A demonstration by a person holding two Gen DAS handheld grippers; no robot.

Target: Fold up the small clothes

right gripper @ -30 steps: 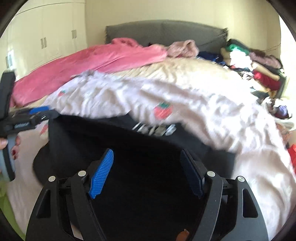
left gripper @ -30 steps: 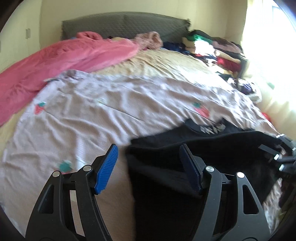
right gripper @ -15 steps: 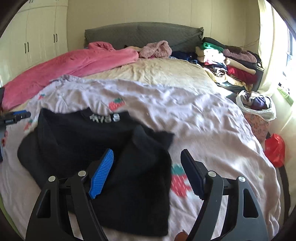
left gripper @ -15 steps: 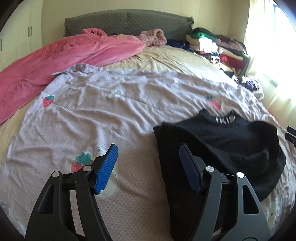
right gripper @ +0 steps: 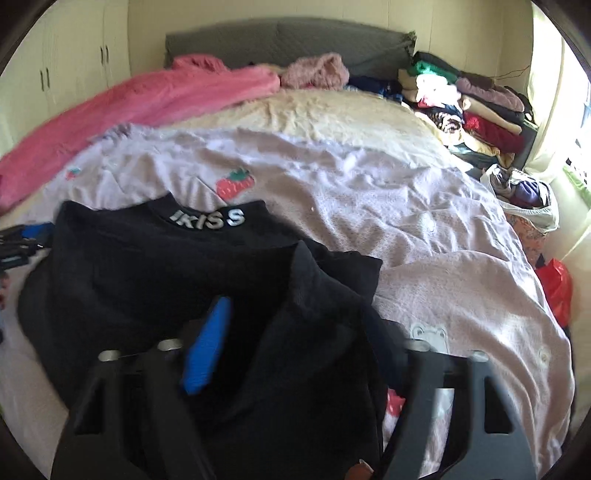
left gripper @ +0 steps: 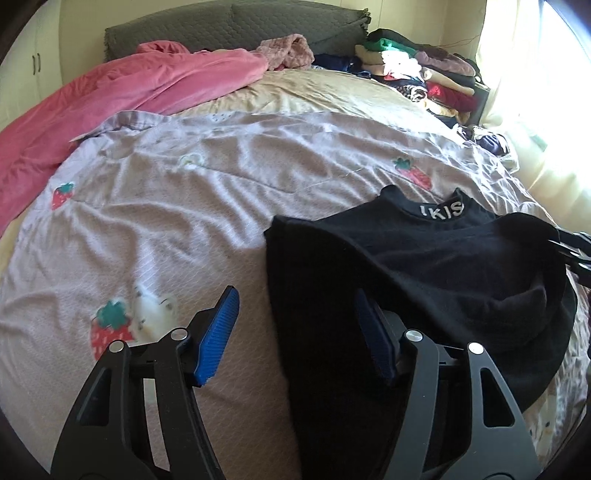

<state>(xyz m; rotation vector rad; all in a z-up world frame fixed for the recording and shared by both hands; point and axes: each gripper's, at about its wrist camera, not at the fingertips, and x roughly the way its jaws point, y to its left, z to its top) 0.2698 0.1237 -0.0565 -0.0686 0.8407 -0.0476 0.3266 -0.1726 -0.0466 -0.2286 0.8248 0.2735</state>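
Observation:
A black top (left gripper: 424, 266) with white lettering on its collar (right gripper: 208, 219) lies on the lilac strawberry sheet (left gripper: 221, 184), its right side folded over in a ridge (right gripper: 314, 295). My left gripper (left gripper: 295, 332) straddles the top's left edge; its jaws are closing and the blue pads (left gripper: 218, 336) stand clear of the cloth. My right gripper (right gripper: 295, 339) hangs over the folded ridge with black cloth between its closing jaws; its left pad (right gripper: 207, 343) shows bare and blurred. Each gripper shows at the edge of the other view, the right gripper (left gripper: 576, 247) and the left gripper (right gripper: 22, 240).
A pink blanket (left gripper: 129, 92) lies along the bed's far left, under a grey headboard (left gripper: 240, 22). Stacked clothes (left gripper: 424, 70) fill the far right corner. A bag of clothes (right gripper: 524, 199) and a red bag (right gripper: 557, 288) sit beside the bed on the right.
The black top, blurred and moving a second ago, now lies on the sheet. Both grippers have dropped closer to it and their jaws have narrowed, the right one more.

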